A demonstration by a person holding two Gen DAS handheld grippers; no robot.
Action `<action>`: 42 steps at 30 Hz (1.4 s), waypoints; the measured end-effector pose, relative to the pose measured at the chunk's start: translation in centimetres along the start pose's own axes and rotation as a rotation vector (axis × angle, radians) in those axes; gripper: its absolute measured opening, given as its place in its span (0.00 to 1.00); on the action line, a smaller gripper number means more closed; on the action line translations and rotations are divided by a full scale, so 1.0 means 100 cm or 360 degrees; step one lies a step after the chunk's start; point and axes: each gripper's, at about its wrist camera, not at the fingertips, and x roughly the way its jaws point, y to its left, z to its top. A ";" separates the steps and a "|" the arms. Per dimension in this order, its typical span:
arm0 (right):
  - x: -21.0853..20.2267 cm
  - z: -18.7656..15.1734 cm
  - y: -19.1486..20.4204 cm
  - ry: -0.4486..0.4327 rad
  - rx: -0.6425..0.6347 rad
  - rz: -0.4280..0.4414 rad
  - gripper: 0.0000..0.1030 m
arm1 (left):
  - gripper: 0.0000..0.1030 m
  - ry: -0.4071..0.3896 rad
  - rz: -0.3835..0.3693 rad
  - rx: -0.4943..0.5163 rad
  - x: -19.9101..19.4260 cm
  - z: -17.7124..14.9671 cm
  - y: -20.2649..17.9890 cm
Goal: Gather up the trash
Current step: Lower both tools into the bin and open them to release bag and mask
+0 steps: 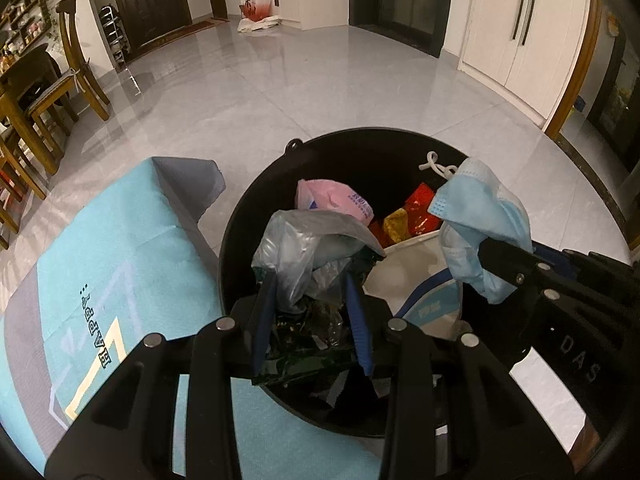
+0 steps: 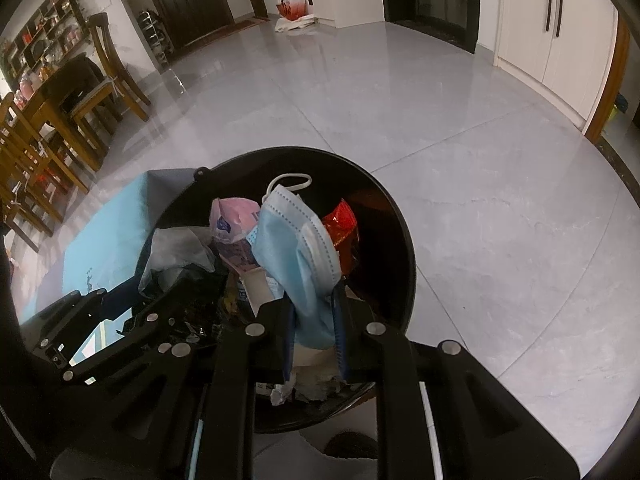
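Note:
A black round bin (image 1: 340,136) (image 2: 400,240) stands on the grey floor below both grippers. In it lie a pink packet (image 1: 332,196) (image 2: 234,216), red and gold wrappers (image 1: 420,208) (image 2: 342,220) and a white bag (image 1: 412,268). My left gripper (image 1: 310,280) (image 2: 168,292) is shut on a crumpled grey plastic bag (image 1: 296,240) (image 2: 176,248) with dark wrappers hanging under it, over the bin's near left side. My right gripper (image 2: 316,296) (image 1: 492,252) is shut on a blue face mask (image 2: 292,232) (image 1: 476,204), which stands up above the bin's opening.
A teal cloth-covered surface (image 1: 120,240) printed "HAPPY" touches the bin's left side. Wooden chairs and a table (image 1: 72,80) stand at the far left. White cupboard doors (image 1: 516,32) line the right wall. A red-and-white bag (image 1: 258,8) sits by the far wall.

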 end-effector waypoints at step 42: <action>0.014 -0.007 0.011 0.0053 -0.0039 -0.0046 0.22 | 0.37 0.0059 0.0035 0.0029 0.008 -0.009 -0.002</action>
